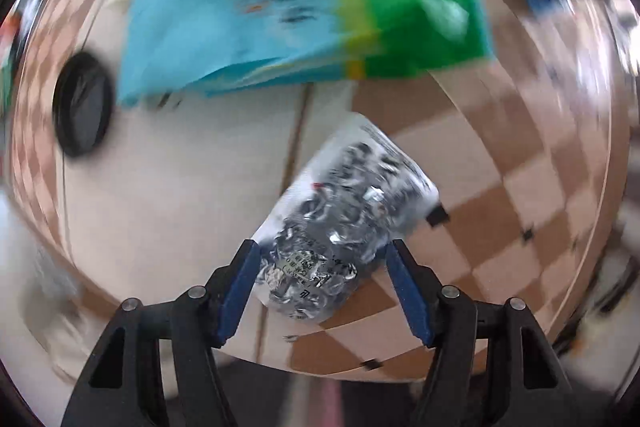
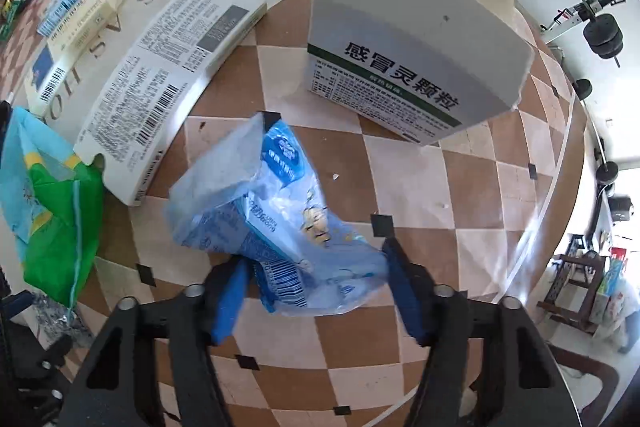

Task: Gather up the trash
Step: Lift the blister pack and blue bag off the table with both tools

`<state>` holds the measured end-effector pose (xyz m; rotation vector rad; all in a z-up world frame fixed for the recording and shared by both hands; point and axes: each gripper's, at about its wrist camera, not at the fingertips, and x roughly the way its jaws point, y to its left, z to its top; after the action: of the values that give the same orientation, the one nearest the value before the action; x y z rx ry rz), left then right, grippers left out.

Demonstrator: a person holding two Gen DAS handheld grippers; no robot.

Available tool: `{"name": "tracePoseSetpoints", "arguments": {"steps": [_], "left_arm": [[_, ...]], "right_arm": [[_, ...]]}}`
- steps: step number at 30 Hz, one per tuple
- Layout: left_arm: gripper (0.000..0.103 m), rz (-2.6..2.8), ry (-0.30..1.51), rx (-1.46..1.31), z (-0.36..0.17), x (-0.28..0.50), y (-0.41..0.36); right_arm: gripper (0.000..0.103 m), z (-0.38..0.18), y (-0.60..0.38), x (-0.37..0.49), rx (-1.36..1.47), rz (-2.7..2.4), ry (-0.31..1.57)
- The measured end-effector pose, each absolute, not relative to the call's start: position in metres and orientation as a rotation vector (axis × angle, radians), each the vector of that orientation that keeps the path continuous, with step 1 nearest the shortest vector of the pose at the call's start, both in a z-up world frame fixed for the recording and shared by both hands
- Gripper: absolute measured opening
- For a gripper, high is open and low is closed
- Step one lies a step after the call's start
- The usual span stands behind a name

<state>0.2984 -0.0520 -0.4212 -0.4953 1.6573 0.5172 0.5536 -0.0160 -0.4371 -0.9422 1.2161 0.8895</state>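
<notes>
Left wrist view: we see the left gripper (image 1: 320, 267) pointing down, its blue pads astride the near end of a crumpled silver foil wrapper (image 1: 344, 215) and appearing to pinch it; the wrapper's long axis runs away and to the upper right over the checkered table (image 1: 520, 195), below a blue-green bag (image 1: 280, 11). Right wrist view: we see the right gripper (image 2: 316, 287) clenched on the near end of a blue plastic wrapper (image 2: 280, 219), which extends ahead toward the white medicine box (image 2: 416, 47). Each hand, we judge, sits nearest its own piece.
</notes>
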Motion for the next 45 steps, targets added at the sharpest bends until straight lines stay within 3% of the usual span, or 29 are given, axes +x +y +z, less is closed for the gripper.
{"name": "tracePoseSetpoints", "arguments": {"steps": [1, 4, 8, 11, 14, 23, 29, 35, 40, 45], "left_arm": [[0.063, 0.471, 1.680, -0.436, -0.422, 0.302, -0.058], [0.067, 0.375, 1.739, -0.277, -0.428, 0.307, -0.069], [0.064, 0.333, 1.730, -0.285, -0.429, 0.308, -0.068], [0.058, 0.351, 1.716, -0.284, -0.427, 0.314, -0.065], [0.044, 0.366, 1.688, -0.302, -0.418, 0.322, -0.062], [0.043, 0.392, 1.609, -0.521, -0.409, 0.295, -0.063], [0.023, 0.478, 1.499, -0.689, -0.388, 0.253, -0.032], [0.021, 0.554, 1.412, -0.801, -0.386, 0.203, -0.025], [0.009, 0.592, 1.373, -0.805, -0.373, 0.194, -0.023], [0.005, 0.628, 1.336, -0.824, -0.351, 0.193, -0.011]], "right_arm": [[0.039, -0.436, -0.020, 0.555, -0.921, 0.893, 1.228], [0.034, -0.433, -0.035, 0.557, -0.850, 0.914, 1.308], [0.024, -0.430, -0.062, 0.555, -0.769, 0.933, 1.394], [0.024, -0.427, -0.081, 0.552, -0.704, 0.935, 1.447], [0.023, -0.425, -0.096, 0.546, -0.655, 0.944, 1.490], [0.023, -0.418, -0.131, 0.507, -0.589, 0.986, 1.520], [0.023, -0.407, -0.141, 0.497, -0.558, 0.995, 1.511], [0.023, -0.400, -0.159, 0.494, -0.554, 1.016, 1.522], [0.022, -0.402, -0.163, 0.478, -0.549, 1.019, 1.529], [0.022, -0.397, -0.164, 0.468, -0.563, 1.034, 1.518]]}}
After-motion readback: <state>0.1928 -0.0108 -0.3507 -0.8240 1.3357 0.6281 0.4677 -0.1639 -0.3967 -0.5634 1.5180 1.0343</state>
